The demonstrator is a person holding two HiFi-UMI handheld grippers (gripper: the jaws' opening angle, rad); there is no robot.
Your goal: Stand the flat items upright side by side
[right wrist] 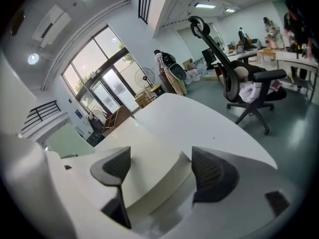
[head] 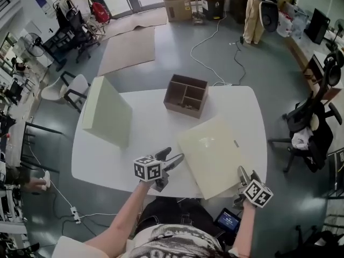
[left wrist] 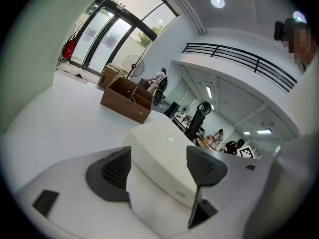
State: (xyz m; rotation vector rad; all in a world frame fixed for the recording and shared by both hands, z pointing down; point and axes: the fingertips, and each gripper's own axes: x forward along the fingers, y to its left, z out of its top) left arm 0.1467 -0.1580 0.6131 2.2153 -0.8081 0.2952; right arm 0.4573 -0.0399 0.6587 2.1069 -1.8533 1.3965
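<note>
Left gripper [head: 173, 155] released, jaws wide, left corner of flat cream box [head: 220, 152] between pads, no squeeze. Right gripper [head: 246, 173] likewise spread, astride the same box's near right corner. Box lay flat on white table [head: 150, 128], near right. Second box [head: 107, 109] stood upright, far left. Brown organizer [head: 185, 94] at far middle.

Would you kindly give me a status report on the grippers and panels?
Both open: left gripper, right gripper, astride near corners of flat panel, not clamped. Other, upright panel, stands at left. Behind: wooden organizer, apart.
</note>
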